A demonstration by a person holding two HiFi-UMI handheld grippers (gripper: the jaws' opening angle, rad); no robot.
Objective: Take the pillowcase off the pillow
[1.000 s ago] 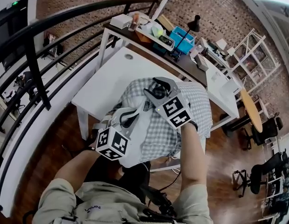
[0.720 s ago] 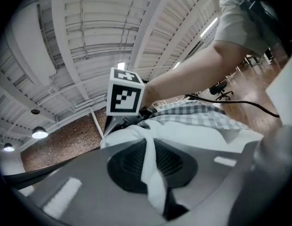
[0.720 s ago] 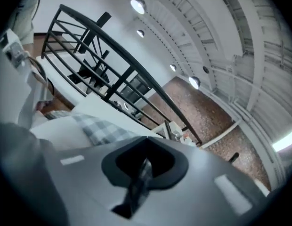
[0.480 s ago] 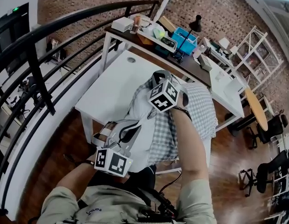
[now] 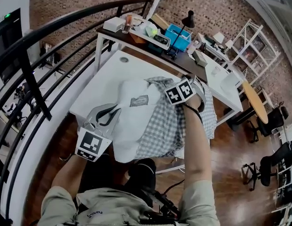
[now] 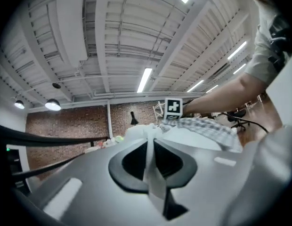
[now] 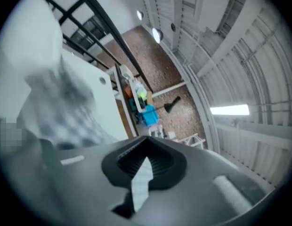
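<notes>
A: Where's the pillowcase [image 5: 167, 126]?

B: Centre-right of the frame, checked and partly peeled off the white pillow [image 5: 132, 121] on the white table [image 5: 101, 81]. It looks soft, light and prone to bunching.

A: The tongs?

B: The right gripper [image 7: 144, 166] is clenched on checked cloth. The left gripper [image 6: 150, 149] pinches the pillow's white edge. I'd grip the case's hem.

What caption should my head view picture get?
The left gripper holds the white pillow; the right gripper grips its checked pillowcase.
</notes>
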